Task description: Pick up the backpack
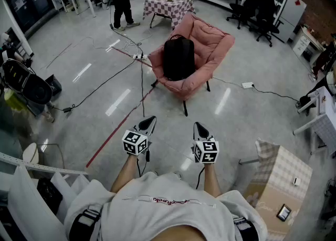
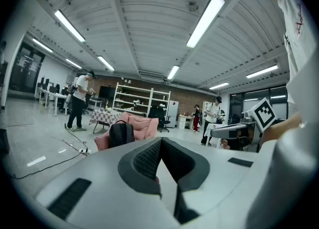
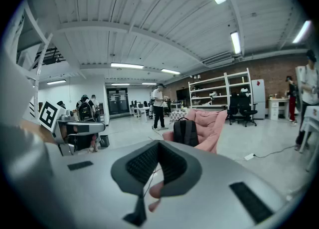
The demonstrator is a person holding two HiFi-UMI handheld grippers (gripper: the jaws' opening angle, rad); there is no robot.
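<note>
Backpack [image 1: 179,58]: black, upright on the chair [image 1: 212,45] seat, leaning on its back. Soft fabric, likely to sag, probably moderate weight; best taken by top loop [image 1: 178,37]. Left gripper [image 1: 148,123], right gripper [image 1: 200,128]: jaws closed, empty, well short of chair

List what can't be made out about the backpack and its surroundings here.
- Rear face of the backpack: all views, turned toward the pink chair cushion.
- Chair seat: head view, covered by the backpack.
- Items on the checkered table: every view, too small.
- Base of the backpack: left gripper view, cut off behind the left tool.
</note>
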